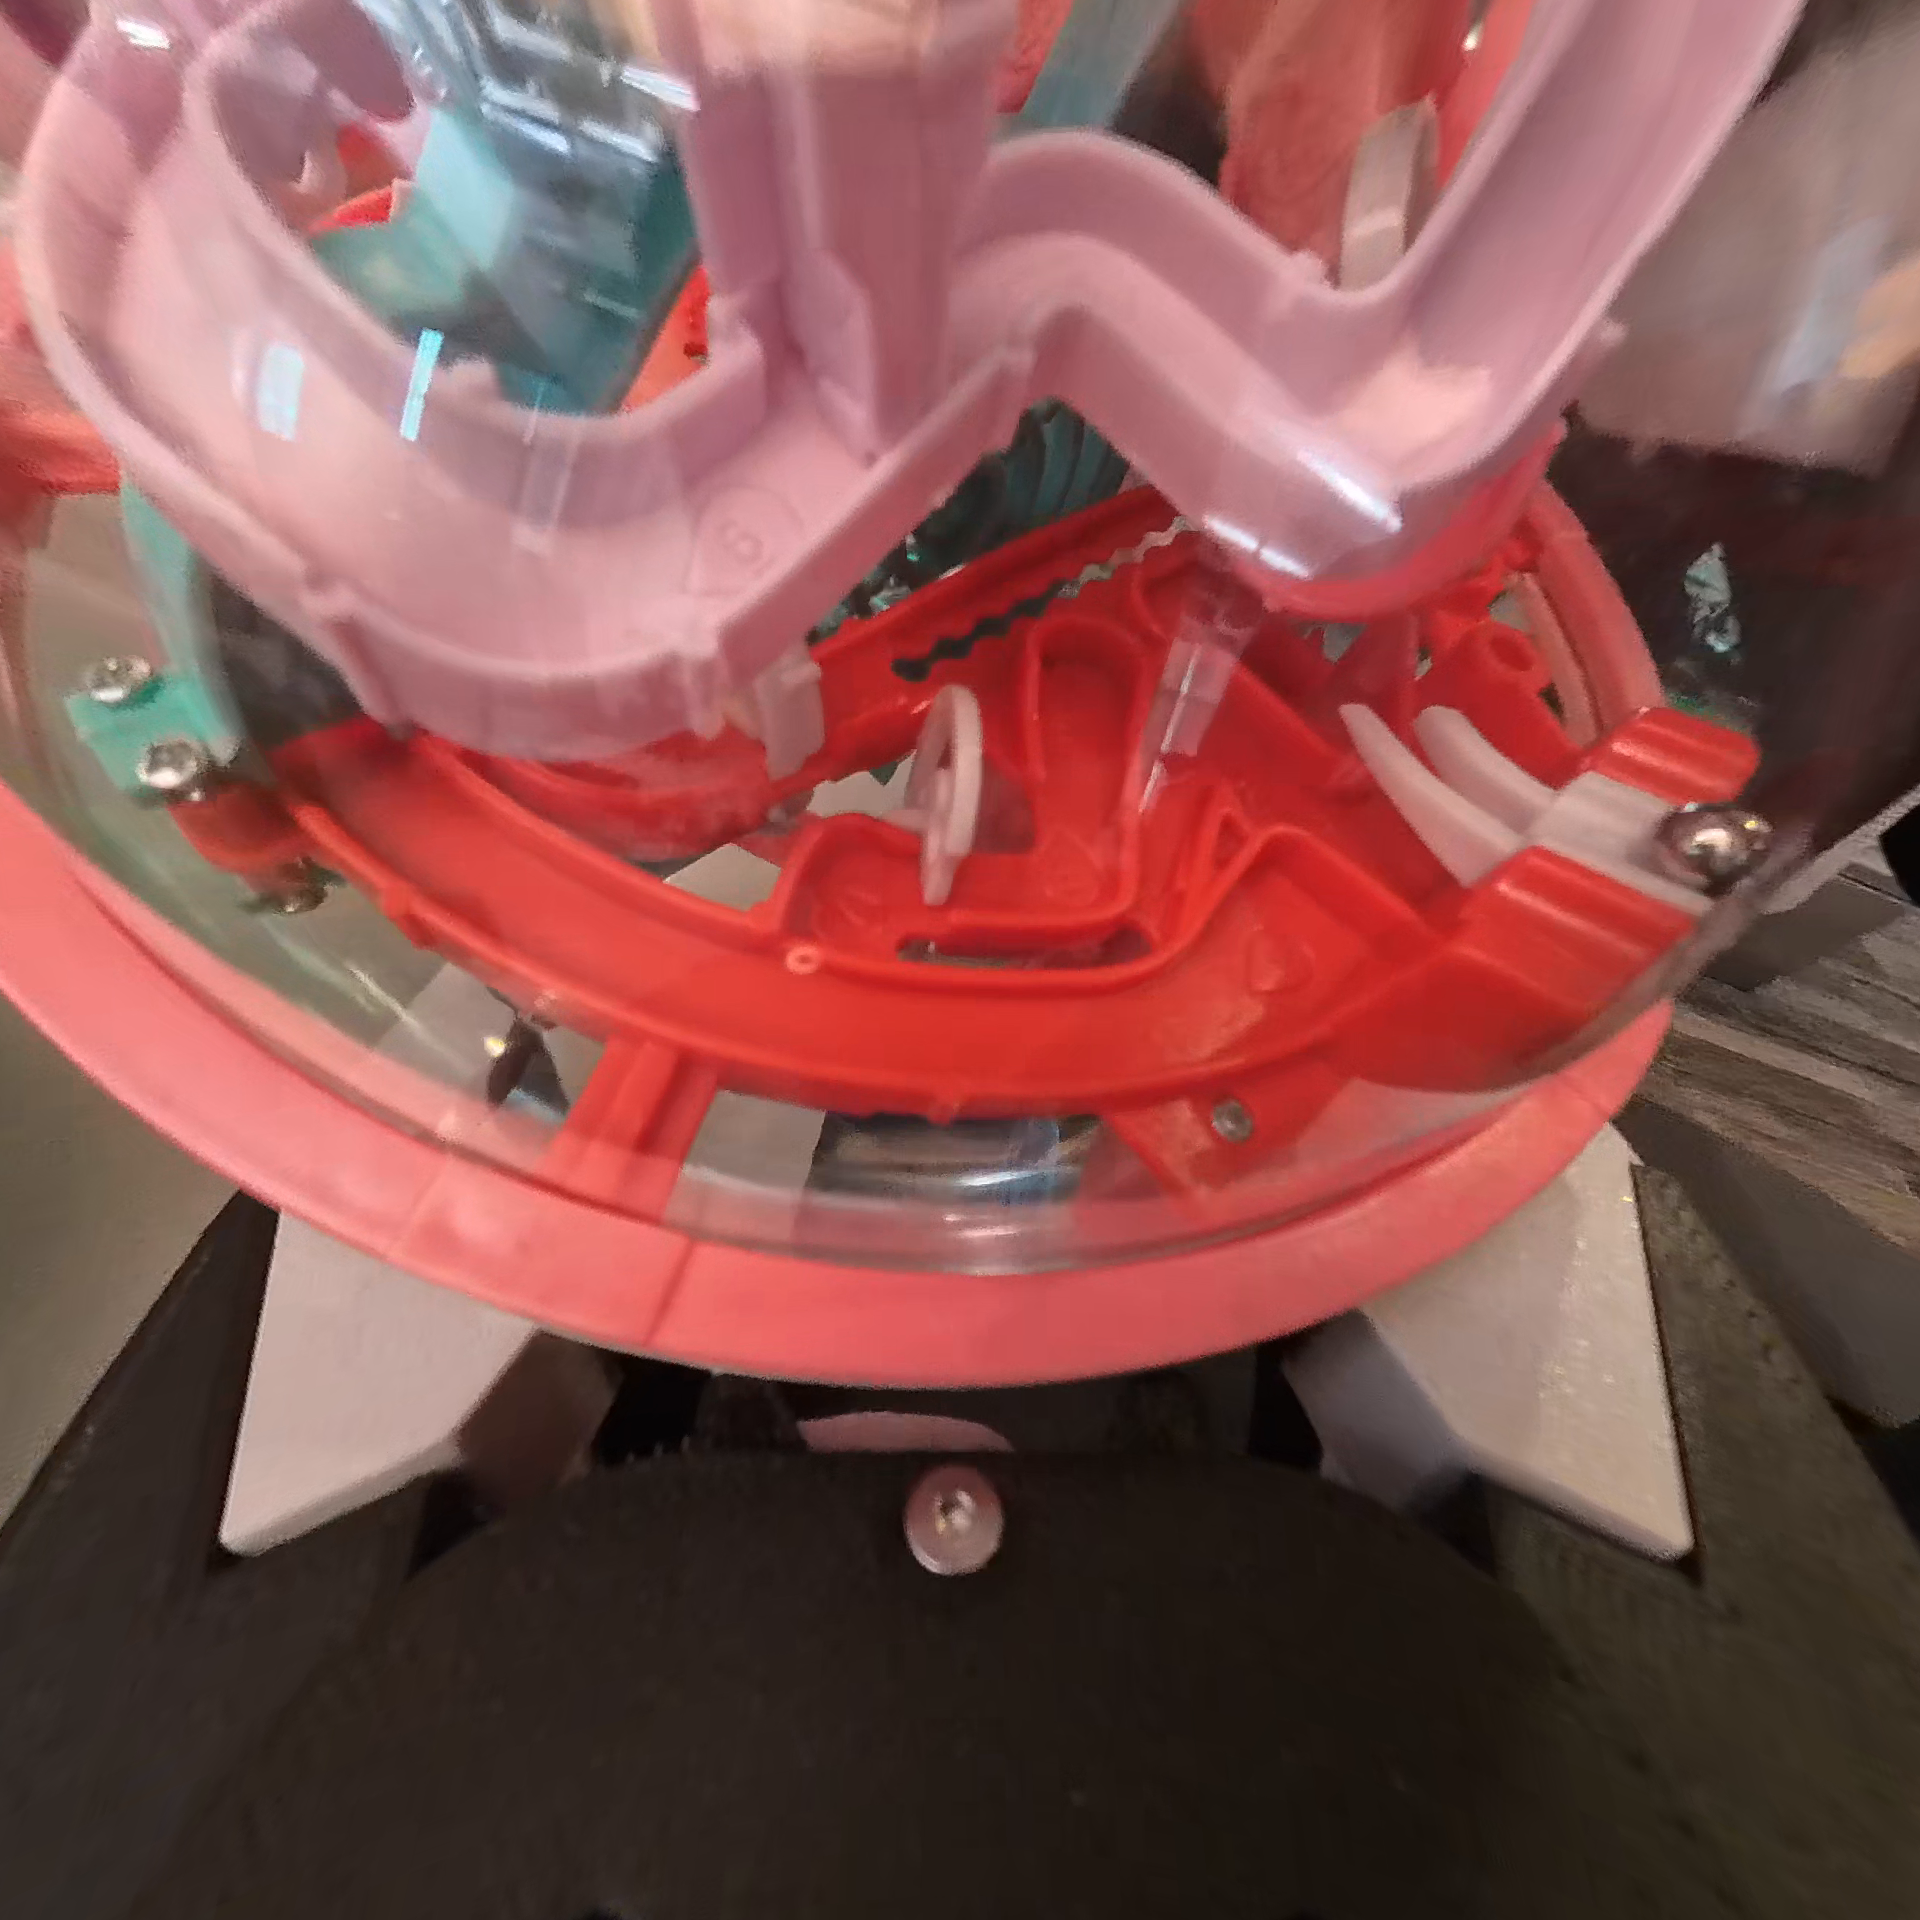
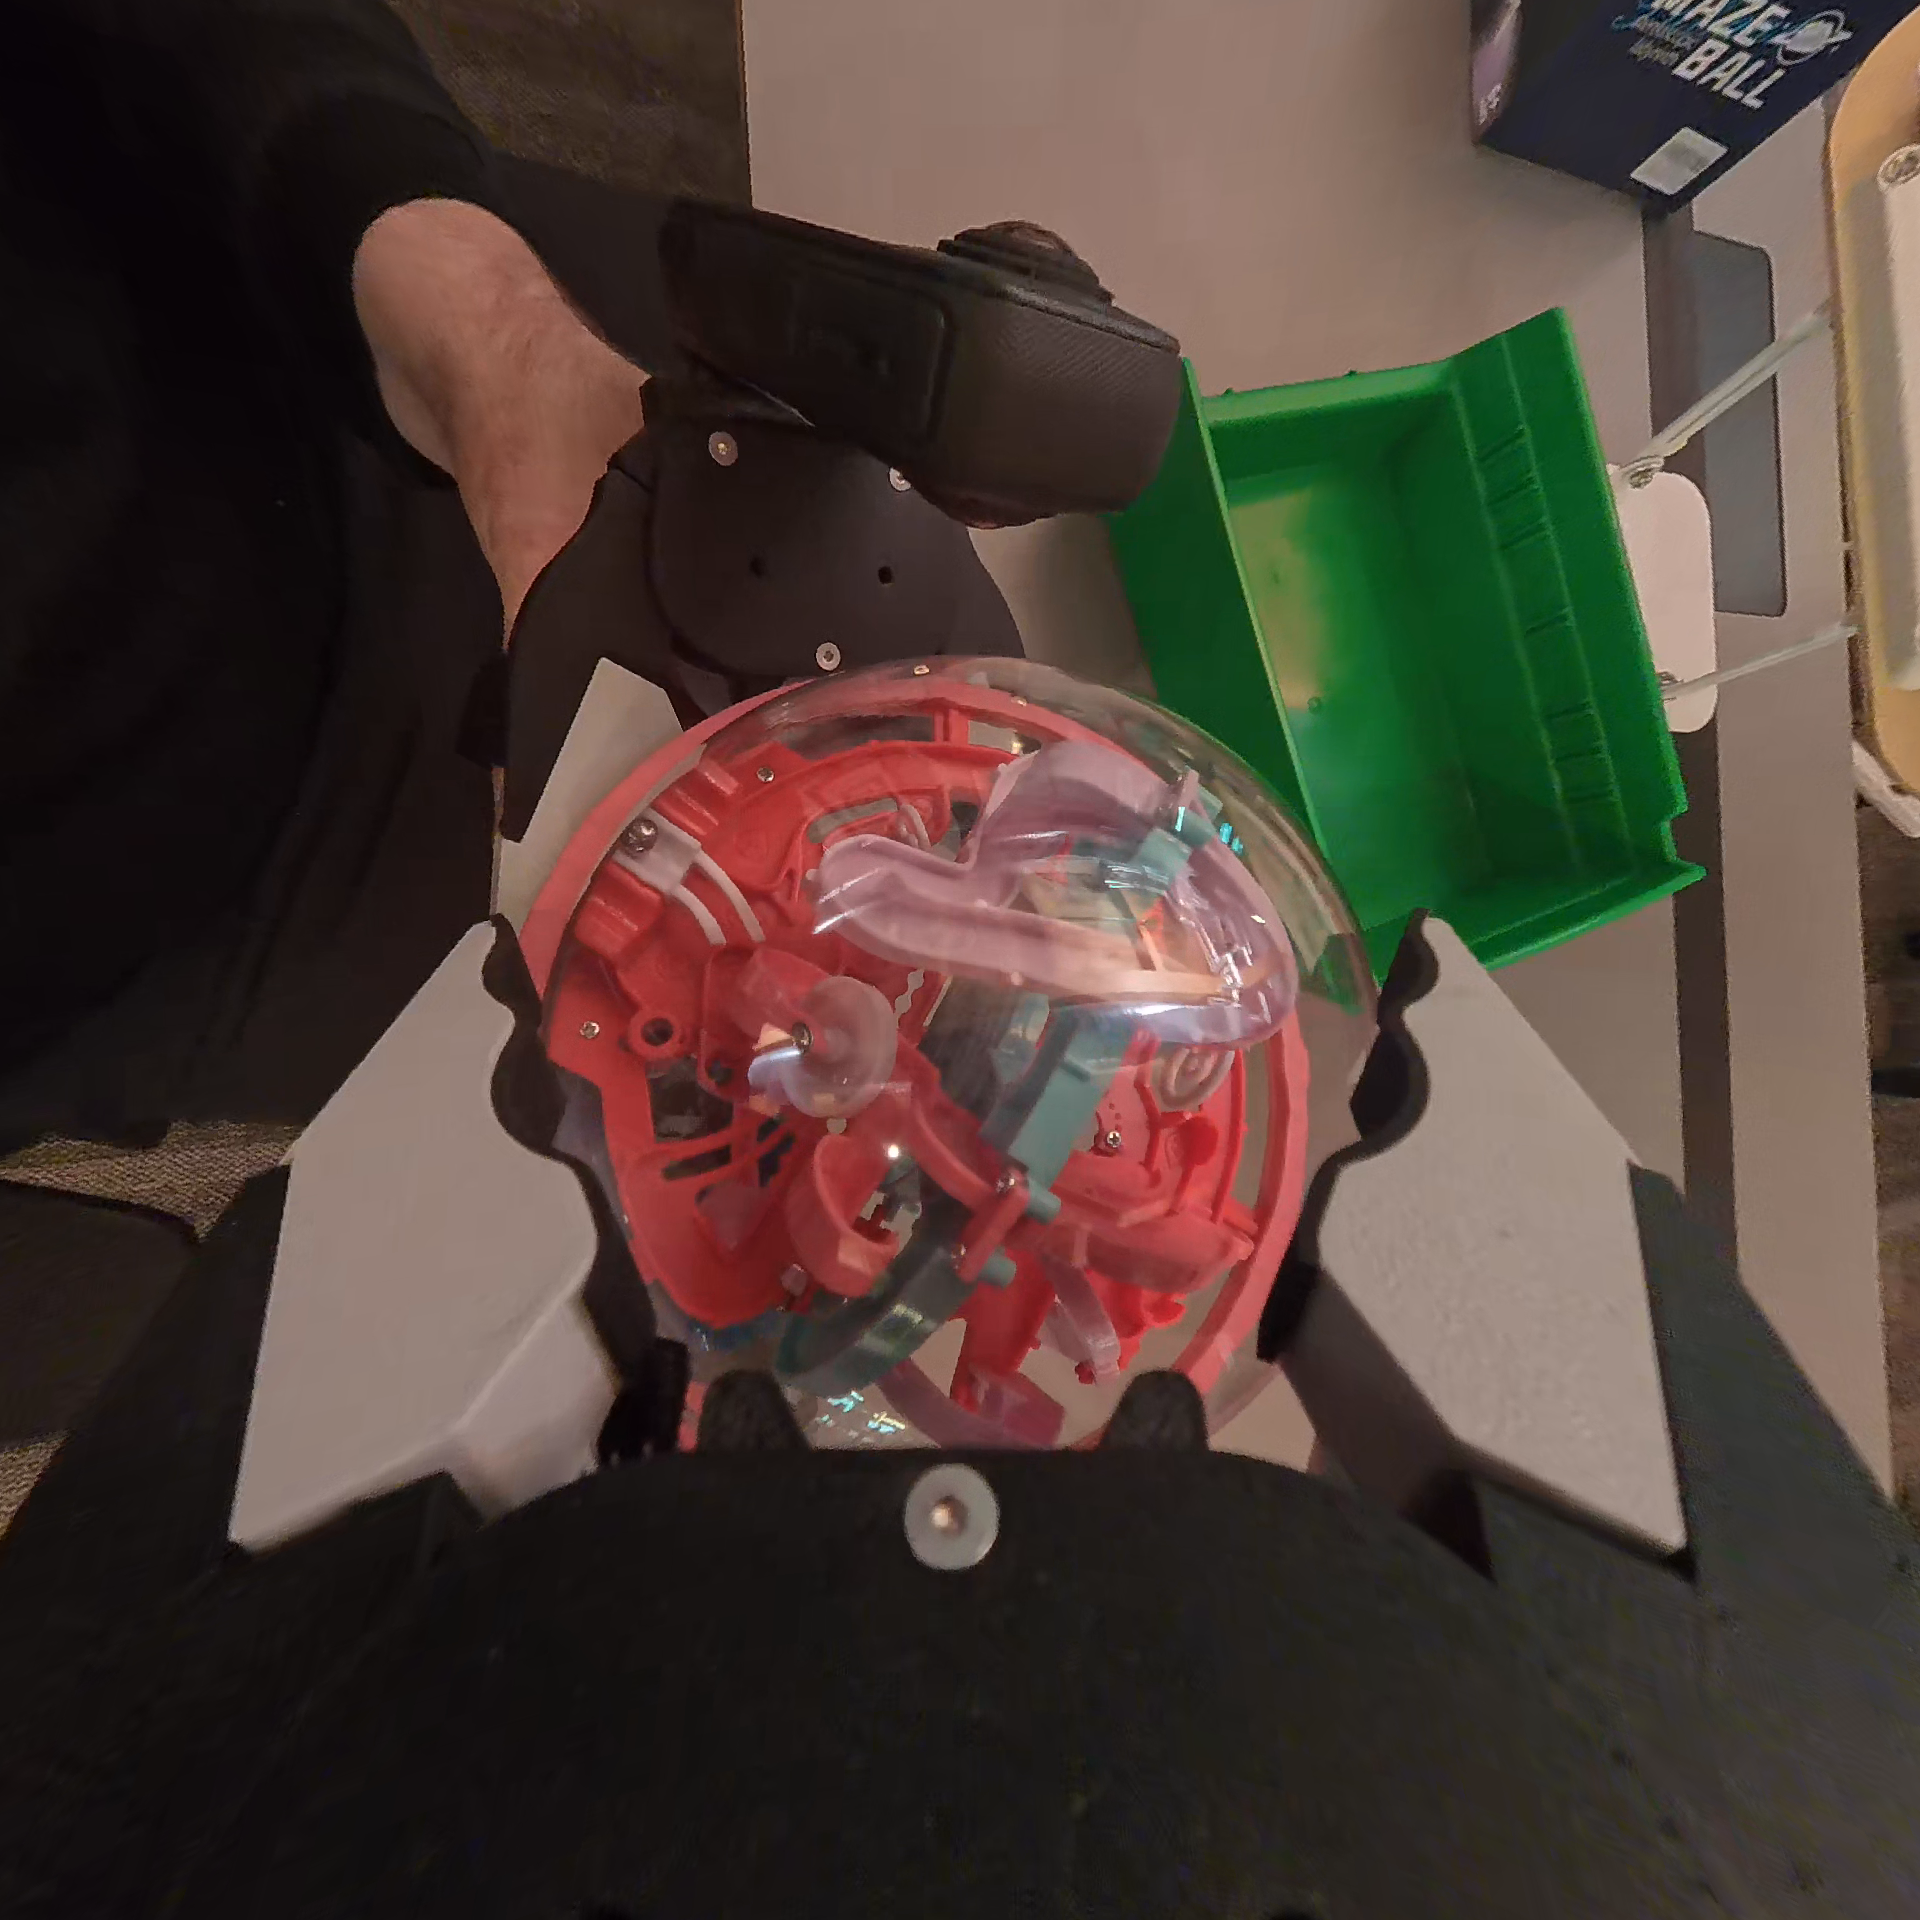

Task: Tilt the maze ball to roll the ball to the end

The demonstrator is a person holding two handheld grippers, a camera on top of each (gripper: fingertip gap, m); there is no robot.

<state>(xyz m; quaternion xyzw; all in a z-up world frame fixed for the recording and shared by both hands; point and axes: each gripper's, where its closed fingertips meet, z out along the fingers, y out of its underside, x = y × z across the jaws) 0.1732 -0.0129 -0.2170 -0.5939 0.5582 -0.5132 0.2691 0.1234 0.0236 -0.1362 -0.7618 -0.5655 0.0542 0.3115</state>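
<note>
At the left of the scene a person's forearm [image 2: 488, 384] came in from a dark sleeve, carrying the left gripper [image 2: 769, 582]. Its jaws reached under the far side of the maze ball [image 2: 935, 1039], and from the left wrist view the white fingers [image 1: 353, 1382] splayed wide against the pink equator ring [image 1: 831, 1288]. Whether they clenched the sphere or merely cradled it I cannot tell, since the fingertips were hidden behind it.

In the middle, the maze ball was held in the air above the pale counter [image 2: 1091, 208], near its left edge, caught between the two tools. Supporting it from opposite sides probably allowed it to be tipped in any direction. Inside, the small steel ball [image 1: 1709, 844] sat on a stepped red track [image 1: 1039, 1029] against the clear shell, so the lean seemed meant to feed it along that channel.

The right gripper [image 2: 951, 1039] had its jaws spread wide and clamped on the sphere, the scalloped black pads [image 2: 520, 1049] pressing both flanks.

To the right, a green bin [image 2: 1403, 623] lay tipped on the counter, with a dark box [image 2: 1662, 73] at the far right corner, both clear of the work.
</note>
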